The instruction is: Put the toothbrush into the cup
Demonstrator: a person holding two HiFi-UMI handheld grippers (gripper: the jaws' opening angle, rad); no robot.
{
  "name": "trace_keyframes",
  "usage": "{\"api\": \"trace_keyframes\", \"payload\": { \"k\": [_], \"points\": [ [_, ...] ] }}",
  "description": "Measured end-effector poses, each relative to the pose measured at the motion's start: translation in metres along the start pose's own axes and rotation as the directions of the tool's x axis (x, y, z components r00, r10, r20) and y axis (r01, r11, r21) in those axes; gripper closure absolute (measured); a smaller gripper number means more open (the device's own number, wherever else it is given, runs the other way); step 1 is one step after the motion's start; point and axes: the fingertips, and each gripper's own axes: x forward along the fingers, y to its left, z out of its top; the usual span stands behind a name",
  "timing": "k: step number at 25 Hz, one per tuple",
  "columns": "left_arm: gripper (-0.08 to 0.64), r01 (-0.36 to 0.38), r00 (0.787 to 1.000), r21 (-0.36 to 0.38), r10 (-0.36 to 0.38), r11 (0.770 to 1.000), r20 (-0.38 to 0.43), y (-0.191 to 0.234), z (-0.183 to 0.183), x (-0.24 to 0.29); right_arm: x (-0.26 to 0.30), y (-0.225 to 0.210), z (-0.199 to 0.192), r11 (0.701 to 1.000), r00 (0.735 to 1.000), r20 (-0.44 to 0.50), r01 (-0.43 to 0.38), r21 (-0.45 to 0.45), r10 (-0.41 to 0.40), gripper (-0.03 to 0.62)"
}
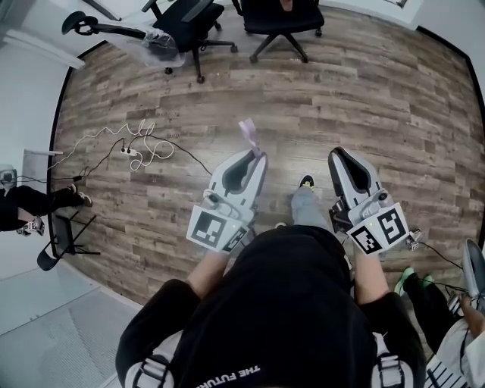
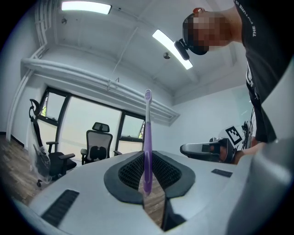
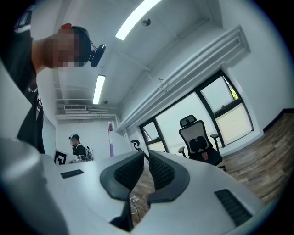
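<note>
The left tongs (image 1: 255,157) pinch the lower handle of a purple toothbrush (image 2: 147,137) standing head up, probably light, stiff and slippery, so best gripped mid-handle; the right tongs (image 3: 148,159) are closed and empty; no cup shows.

Head view is bright and even, with white light. The floor (image 1: 341,98) has only faint, soft shadows by the chairs (image 1: 186,23). Strong barrel bend, black corners.

Left gripper view: the ceiling strip lights (image 2: 172,48) are blown out and the windows (image 2: 92,124) are washed white. The toothbrush (image 2: 147,137) is fairly sharp. Foreground nearest the lens is soft.

Right gripper view: the ceiling strip (image 3: 138,16) glares, the windows (image 3: 216,114) are overexposed, and the far wall is hazy.

Both gripper views are round-framed with a dark vignette, and straight lines curve at the edges.
</note>
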Motion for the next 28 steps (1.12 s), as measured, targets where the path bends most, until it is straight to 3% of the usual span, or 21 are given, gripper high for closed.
{"api": "trace_keyframes", "payload": {
  "k": [5, 13, 21, 28],
  "points": [
    [0.492, 0.003, 1.000, -0.004, -0.003, 1.000, -0.011, 0.014, 0.004, 0.079, 0.033, -0.060, 0.022, 0.998, 0.999, 0.002, -0.051, 0.031, 0.051, 0.568],
    [0.492, -0.020, 1.000, 0.006, 0.020, 1.000, -0.024, 0.027, 0.008, 0.171, 0.069, -0.156, 0.032, 0.999, 1.000, -0.017, -0.013, 0.052, 0.014, 0.568],
    [0.492, -0.047, 0.996, 0.006, 0.048, 0.999, -0.071, 0.041, 0.004, 0.196, 0.085, -0.185, 0.032, 0.994, 0.997, -0.049, -0.053, 0.093, 0.057, 0.569],
    [0.492, -0.018, 0.995, -0.009, 0.017, 1.000, -0.099, 0.061, -0.004, 0.226, 0.105, -0.201, 0.023, 0.995, 0.996, -0.068, -0.044, 0.088, 0.050, 0.571]
  ]
}}
